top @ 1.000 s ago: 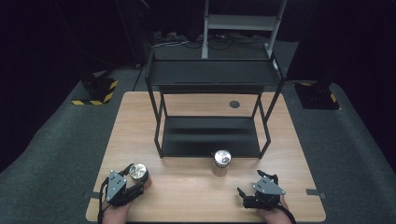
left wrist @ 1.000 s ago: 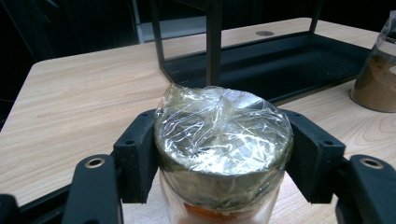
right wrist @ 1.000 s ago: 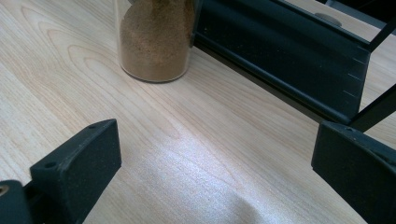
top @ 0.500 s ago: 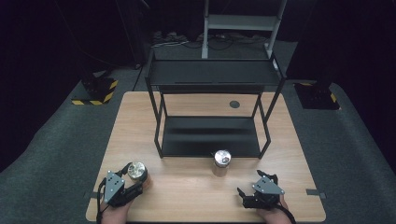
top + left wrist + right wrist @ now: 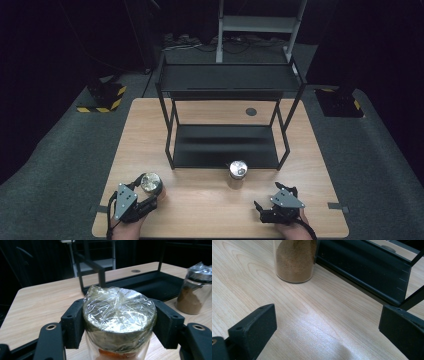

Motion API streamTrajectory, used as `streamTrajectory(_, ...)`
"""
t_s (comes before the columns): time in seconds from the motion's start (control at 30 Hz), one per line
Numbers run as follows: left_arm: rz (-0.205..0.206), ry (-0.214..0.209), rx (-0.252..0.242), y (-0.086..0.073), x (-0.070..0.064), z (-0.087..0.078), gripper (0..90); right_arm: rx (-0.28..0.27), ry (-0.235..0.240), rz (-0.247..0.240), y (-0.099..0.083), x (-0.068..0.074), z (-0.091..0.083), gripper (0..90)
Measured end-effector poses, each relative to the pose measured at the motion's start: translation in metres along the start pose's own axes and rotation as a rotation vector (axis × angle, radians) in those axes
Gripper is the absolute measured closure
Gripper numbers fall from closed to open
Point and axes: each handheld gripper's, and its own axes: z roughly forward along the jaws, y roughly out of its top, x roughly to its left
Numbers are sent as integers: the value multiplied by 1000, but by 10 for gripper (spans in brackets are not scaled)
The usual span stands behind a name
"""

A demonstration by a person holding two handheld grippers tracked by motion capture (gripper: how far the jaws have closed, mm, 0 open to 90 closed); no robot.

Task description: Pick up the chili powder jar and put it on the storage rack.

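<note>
My left gripper (image 5: 148,194) at the table's front left is shut on a glass jar (image 5: 150,182) with orange powder and a crinkled film-wrapped lid (image 5: 119,312); its jaws press both sides of the lid. A second jar (image 5: 237,171) with brown powder stands on the table (image 5: 200,210) just in front of the black rack's lower shelf (image 5: 225,145). That jar shows at the right in the left gripper view (image 5: 192,290) and at the top in the right gripper view (image 5: 295,260). My right gripper (image 5: 270,196) rests at the front right, open, with bare wood between its jaws.
A black two-level metal rack (image 5: 227,80) stands mid-table; its lower shelf edge (image 5: 362,270) runs close ahead of the right gripper. A round dark grommet (image 5: 251,111) sits in the tabletop behind the rack. Dark floor surrounds the table.
</note>
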Motion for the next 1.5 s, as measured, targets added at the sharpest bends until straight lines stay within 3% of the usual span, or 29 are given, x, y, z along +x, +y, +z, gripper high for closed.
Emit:
streamTrajectory(0.63,31,-66,-19,19,-18,7,346,1,3,-4,0,0,0,3)
streamTrajectory(1.5,24,-127,-88,59,-23,29,346,-5,9,3,-1,-2,-1,3)
